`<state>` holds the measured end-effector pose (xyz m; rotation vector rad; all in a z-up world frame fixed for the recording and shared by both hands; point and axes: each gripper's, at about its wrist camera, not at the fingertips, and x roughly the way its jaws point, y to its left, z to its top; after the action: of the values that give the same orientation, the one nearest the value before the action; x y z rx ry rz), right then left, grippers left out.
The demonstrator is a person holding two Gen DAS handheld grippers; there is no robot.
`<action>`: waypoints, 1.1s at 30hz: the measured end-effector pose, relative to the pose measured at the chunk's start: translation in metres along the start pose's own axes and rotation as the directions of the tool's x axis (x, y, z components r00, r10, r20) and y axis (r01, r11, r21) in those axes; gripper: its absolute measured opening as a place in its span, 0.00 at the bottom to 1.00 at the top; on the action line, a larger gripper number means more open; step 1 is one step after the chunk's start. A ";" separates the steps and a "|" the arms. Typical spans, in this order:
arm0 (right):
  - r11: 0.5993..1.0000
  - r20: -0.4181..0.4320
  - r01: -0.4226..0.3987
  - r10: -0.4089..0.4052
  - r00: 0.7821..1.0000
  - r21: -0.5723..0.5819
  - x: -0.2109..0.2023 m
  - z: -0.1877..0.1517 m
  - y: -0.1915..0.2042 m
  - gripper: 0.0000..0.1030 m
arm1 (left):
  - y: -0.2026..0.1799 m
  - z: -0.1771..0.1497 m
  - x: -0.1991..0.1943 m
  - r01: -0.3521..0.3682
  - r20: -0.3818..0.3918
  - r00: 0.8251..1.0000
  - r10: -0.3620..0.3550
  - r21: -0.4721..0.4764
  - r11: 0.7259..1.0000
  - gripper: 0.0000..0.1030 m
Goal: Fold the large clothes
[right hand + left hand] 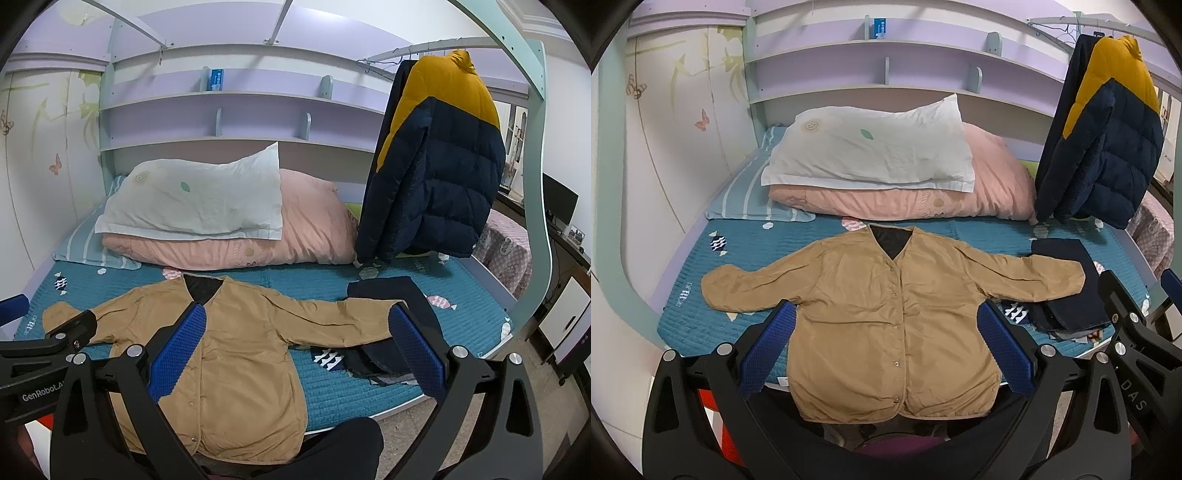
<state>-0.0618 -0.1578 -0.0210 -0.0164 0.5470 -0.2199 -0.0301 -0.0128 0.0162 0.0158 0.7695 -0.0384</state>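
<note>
A tan button-front jacket [886, 314] lies flat and face up on the teal bed cover [738, 251], sleeves spread left and right, hem hanging over the near edge. It also shows in the right wrist view [236, 354]. My left gripper [886, 317] is open and empty, held above the jacket's body, with blue fingers [768, 347] either side. My right gripper [299, 325] is open and empty, above the jacket's right sleeve [351, 317]. The right gripper shows at the right edge of the left wrist view, and the left one at the left edge of the right wrist view.
A dark folded garment [1067, 284] lies at the bed's right, under the sleeve end. A white pillow [875, 147] sits on a pink quilt [990, 184] at the head. A navy and yellow puffer jacket [436, 166] hangs at the right. Shelves line the back wall.
</note>
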 end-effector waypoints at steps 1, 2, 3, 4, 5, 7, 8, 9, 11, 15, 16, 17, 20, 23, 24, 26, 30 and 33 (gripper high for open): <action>1.000 -0.001 -0.002 0.002 1.000 0.001 0.000 0.000 0.000 0.93 | -0.001 0.000 0.001 0.003 -0.002 1.000 -0.003 -0.002 1.000 0.96; 1.000 -0.003 -0.003 0.003 1.000 0.001 0.001 0.000 0.000 0.93 | -0.001 -0.001 0.000 0.005 -0.002 1.000 -0.005 -0.005 1.000 0.96; 1.000 -0.004 -0.002 0.002 1.000 0.000 0.001 0.000 0.000 0.93 | 0.001 -0.001 0.001 0.007 -0.005 1.000 -0.007 -0.007 1.000 0.96; 1.000 -0.003 -0.002 0.002 1.000 0.000 0.001 0.000 0.000 0.93 | 0.001 0.000 0.002 0.008 -0.007 1.000 -0.008 -0.008 1.000 0.96; 1.000 -0.004 -0.001 0.001 1.000 -0.001 0.001 0.000 0.000 0.93 | 0.000 0.000 0.003 0.008 -0.009 1.000 -0.008 -0.006 1.000 0.96; 1.000 -0.007 -0.003 0.003 1.000 0.004 0.003 0.002 -0.001 0.93 | 0.003 0.002 0.005 0.014 -0.013 1.000 -0.014 -0.007 1.000 0.96; 1.000 -0.010 -0.002 0.002 1.000 0.005 0.004 0.002 -0.001 0.93 | 0.003 0.002 0.006 0.018 -0.015 1.000 -0.018 -0.008 1.000 0.96; 1.000 -0.014 0.000 0.000 1.000 0.007 0.005 0.001 -0.001 0.93 | 0.004 0.002 0.007 0.021 -0.018 1.000 -0.021 -0.008 1.000 0.96; 1.000 -0.021 0.003 -0.003 1.000 0.007 0.008 0.002 -0.001 0.93 | 0.004 0.003 0.009 0.028 -0.024 0.999 -0.029 -0.007 1.000 0.96; 1.000 -0.032 0.016 -0.016 0.999 0.006 0.013 0.003 -0.001 0.93 | 0.003 0.002 0.012 0.045 -0.034 0.998 -0.045 0.001 0.999 0.96; 1.000 -0.035 0.016 -0.016 0.999 0.008 0.014 0.003 -0.001 0.93 | 0.002 0.003 0.012 0.046 -0.035 0.998 -0.046 0.005 0.999 0.96; 1.000 -0.036 0.016 -0.015 0.999 0.009 0.014 0.003 -0.001 0.93 | 0.001 0.003 0.013 0.045 -0.034 0.998 -0.045 0.006 0.999 0.96; 1.000 -0.038 0.017 -0.017 0.999 0.008 0.015 0.003 -0.001 0.93 | -0.001 0.003 0.014 0.046 -0.034 0.998 -0.045 0.005 0.999 0.96; 1.000 -0.038 0.020 -0.020 0.999 0.006 0.015 0.003 -0.001 0.93 | -0.002 0.003 0.014 0.046 -0.037 0.998 -0.046 0.003 0.999 0.96; 1.000 -0.037 0.019 -0.019 0.999 0.007 0.015 0.003 -0.001 0.93 | -0.002 0.004 0.014 0.046 -0.037 0.998 -0.046 0.003 0.999 0.96; 1.000 -0.037 0.020 -0.019 0.999 0.006 0.015 0.003 -0.001 0.93 | -0.001 0.004 0.014 0.045 -0.036 0.998 -0.045 0.004 0.999 0.96; 1.000 -0.039 0.019 -0.019 0.999 0.005 0.016 0.003 -0.001 0.93 | -0.001 0.003 0.015 0.046 -0.036 0.998 -0.046 0.005 0.999 0.96; 1.000 -0.040 0.019 -0.019 0.999 0.003 0.016 0.003 0.000 0.93 | -0.001 0.004 0.015 0.031 -0.030 0.999 -0.031 0.004 1.000 0.96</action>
<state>-0.0473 -0.1614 -0.0267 -0.0143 0.5868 -0.2400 -0.0166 -0.0146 0.0084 0.0083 0.8001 -0.0693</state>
